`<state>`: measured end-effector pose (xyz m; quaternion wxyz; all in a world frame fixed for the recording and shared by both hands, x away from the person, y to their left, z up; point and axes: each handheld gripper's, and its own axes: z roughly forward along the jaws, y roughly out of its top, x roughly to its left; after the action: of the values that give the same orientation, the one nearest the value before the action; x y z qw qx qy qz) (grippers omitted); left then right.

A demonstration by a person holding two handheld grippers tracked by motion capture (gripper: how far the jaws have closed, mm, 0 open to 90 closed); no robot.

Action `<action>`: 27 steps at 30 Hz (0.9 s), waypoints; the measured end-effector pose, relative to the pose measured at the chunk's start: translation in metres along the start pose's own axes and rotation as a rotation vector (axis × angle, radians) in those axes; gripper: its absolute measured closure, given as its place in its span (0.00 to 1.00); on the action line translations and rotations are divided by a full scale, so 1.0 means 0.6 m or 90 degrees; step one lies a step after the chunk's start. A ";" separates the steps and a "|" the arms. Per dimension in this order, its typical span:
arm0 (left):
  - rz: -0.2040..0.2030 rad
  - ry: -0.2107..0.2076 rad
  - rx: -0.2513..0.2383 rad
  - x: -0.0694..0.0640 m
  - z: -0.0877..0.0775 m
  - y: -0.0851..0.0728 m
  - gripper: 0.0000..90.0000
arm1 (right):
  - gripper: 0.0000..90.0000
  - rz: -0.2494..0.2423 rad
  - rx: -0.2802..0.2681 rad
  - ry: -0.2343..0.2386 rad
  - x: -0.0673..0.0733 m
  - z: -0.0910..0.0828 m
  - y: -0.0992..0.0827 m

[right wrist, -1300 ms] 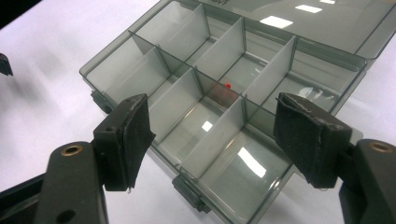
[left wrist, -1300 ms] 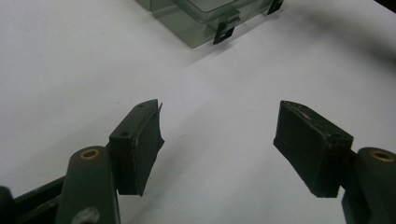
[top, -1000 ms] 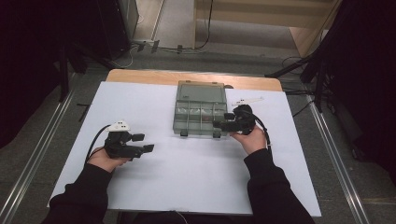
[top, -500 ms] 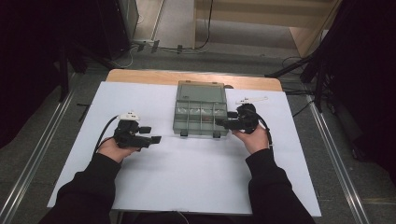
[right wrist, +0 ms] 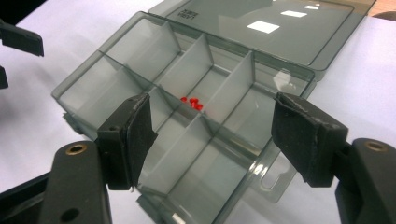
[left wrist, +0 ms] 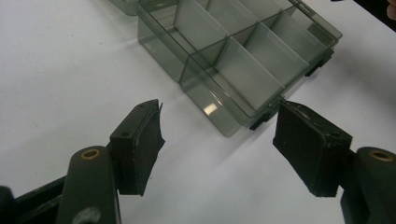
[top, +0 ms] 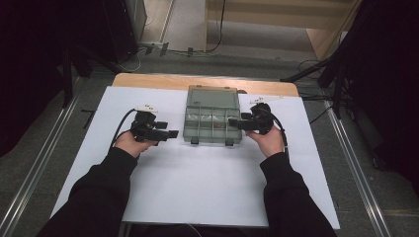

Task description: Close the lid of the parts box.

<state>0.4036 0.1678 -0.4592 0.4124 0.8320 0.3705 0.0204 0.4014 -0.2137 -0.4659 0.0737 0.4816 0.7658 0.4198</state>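
A smoky clear plastic organizer box [top: 212,129] lies on the white sheet with its lid [top: 212,96] folded open toward the far side. Dividers split the box [right wrist: 187,93] into several compartments, and a few small red pieces [right wrist: 191,102] lie in one middle compartment. My left gripper [top: 167,134] hovers just left of the box, open, its jaws [left wrist: 219,123] aimed at the box's near corner [left wrist: 233,116] with nothing between them. My right gripper [top: 236,122] is at the box's right end, open, its jaws [right wrist: 212,119] spread over the compartments without touching the walls.
The white sheet [top: 197,187] covers most of a wooden table [top: 197,81] whose far edge shows bare. Metal rails [top: 29,187] run along both sides on the floor, with cables and dark stands beyond the far edge.
My left hand has moved right and a little away from the person, closing in on the box's left side. The right hand has stayed at the box's right end.
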 end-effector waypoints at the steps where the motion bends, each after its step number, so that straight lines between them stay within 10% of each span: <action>1: 0.001 0.001 -0.001 0.001 0.003 0.003 0.35 | 0.34 -0.001 0.001 0.000 -0.002 0.002 0.001; 27: -0.020 0.047 0.003 0.043 0.060 0.091 0.39 | 0.41 0.027 -0.004 -0.032 -0.042 0.041 0.040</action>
<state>0.4672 0.1392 -0.4516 0.3966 0.8257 0.3987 0.0436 0.4435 -0.2154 -0.4720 0.0851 0.5081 0.7518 0.4115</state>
